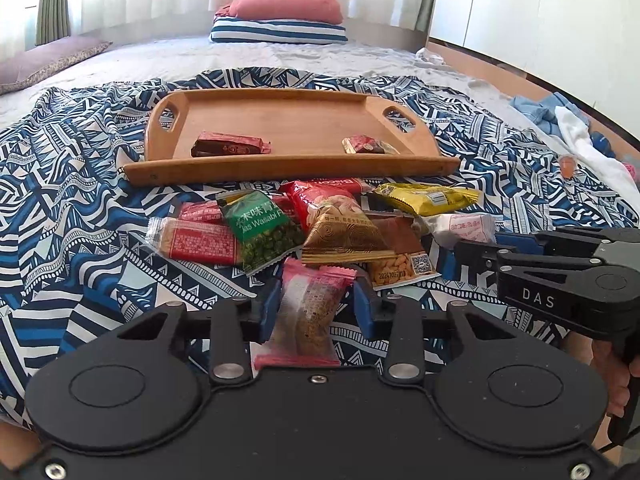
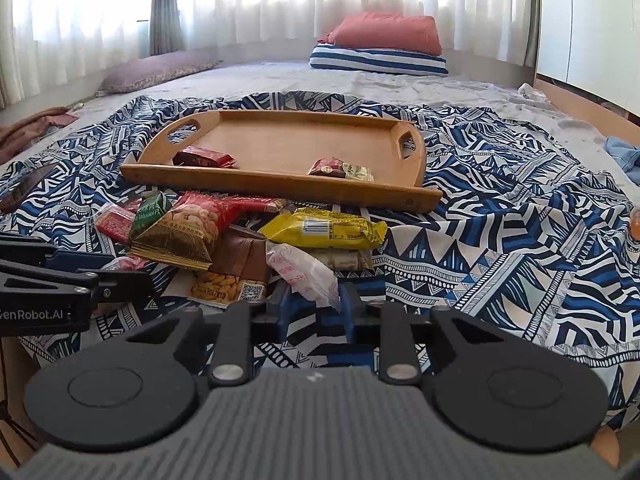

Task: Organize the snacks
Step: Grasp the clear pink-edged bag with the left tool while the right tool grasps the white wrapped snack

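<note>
Snacks lie heaped on a blue-and-white patterned cloth (image 1: pixel 80 168), just ahead of both pairs of fingers. The left gripper (image 1: pixel 316 308) has its blue pads narrowed onto a pink-edged packet (image 1: pixel 308 312), which stands lengthwise between them, one pad at each long side; the pads appear to press its sides. The right gripper (image 2: pixel 314 304) is closed on the near end of a white packet with red print (image 2: pixel 304 272), whose far end rests on the heap.

Beyond the left fingertips, touching or overlapping one another, lie a green wasabi-pea packet (image 1: pixel 264 232), a gold-and-red nut packet (image 1: pixel 340 228) and a red biscuit packet (image 1: pixel 200 240) to its left. Ahead of the right fingertips sits a yellow packet (image 2: pixel 328 232), and to their left a brown nut packet with a printed code (image 2: pixel 236 272).

Farther out from both grippers stands a wooden tray (image 1: pixel 288 168) with handle cut-outs. It holds a dark red bar (image 1: pixel 230 146) toward its left end and a small red-and-gold packet (image 1: pixel 368 146) toward its right end, well apart. Seen from the left wrist, the right gripper reaches in from the right, with part of a hand (image 1: pixel 616 376) behind it.
</note>
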A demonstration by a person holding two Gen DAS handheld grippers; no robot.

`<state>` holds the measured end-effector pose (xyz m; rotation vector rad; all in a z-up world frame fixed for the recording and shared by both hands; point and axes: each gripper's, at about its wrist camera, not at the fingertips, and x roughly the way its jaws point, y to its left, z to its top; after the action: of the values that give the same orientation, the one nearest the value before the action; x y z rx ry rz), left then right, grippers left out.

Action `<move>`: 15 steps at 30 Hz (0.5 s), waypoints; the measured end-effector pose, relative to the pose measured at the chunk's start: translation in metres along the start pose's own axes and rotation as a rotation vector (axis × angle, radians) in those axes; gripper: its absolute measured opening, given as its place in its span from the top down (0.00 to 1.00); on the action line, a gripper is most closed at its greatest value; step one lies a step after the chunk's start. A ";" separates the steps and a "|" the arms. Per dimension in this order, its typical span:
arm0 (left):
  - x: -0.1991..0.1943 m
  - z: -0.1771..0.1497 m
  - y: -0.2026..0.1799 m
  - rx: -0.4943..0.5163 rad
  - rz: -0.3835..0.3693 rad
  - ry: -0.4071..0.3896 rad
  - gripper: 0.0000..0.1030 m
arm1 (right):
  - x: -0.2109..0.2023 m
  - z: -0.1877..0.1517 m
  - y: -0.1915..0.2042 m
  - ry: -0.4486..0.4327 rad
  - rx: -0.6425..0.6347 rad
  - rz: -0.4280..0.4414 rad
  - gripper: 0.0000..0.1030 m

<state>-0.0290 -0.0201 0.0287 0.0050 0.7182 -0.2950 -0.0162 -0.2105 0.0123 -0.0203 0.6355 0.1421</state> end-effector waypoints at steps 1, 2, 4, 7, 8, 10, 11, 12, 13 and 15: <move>-0.001 0.001 0.001 -0.004 -0.001 -0.002 0.66 | 0.001 0.000 0.000 0.003 -0.004 -0.004 0.70; -0.003 0.001 0.001 -0.008 -0.002 -0.004 0.66 | 0.002 -0.001 0.001 0.007 -0.007 -0.015 0.67; -0.006 0.002 0.002 -0.012 -0.002 -0.010 0.66 | 0.003 -0.001 0.000 0.017 -0.004 -0.016 0.61; -0.010 0.004 0.003 -0.007 0.003 -0.021 0.66 | 0.003 -0.002 -0.001 0.016 0.009 -0.003 0.53; -0.011 0.004 0.003 -0.007 0.005 -0.023 0.66 | 0.003 -0.001 -0.001 0.013 0.006 -0.007 0.50; -0.013 0.005 0.004 -0.009 0.005 -0.025 0.66 | 0.003 0.000 0.000 0.008 -0.008 -0.015 0.49; -0.014 0.005 0.004 -0.011 0.004 -0.025 0.66 | 0.004 0.000 0.001 0.006 -0.013 -0.018 0.46; -0.015 0.005 0.004 -0.012 0.000 -0.026 0.66 | 0.004 0.001 0.001 0.005 -0.017 -0.019 0.44; -0.015 0.005 0.004 -0.010 -0.006 -0.024 0.66 | 0.005 0.002 0.001 0.004 -0.019 -0.016 0.41; -0.015 0.005 0.002 -0.008 -0.012 -0.021 0.66 | 0.007 0.003 0.002 0.000 -0.019 -0.010 0.38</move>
<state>-0.0359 -0.0146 0.0415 -0.0100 0.6992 -0.3036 -0.0092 -0.2073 0.0112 -0.0416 0.6339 0.1383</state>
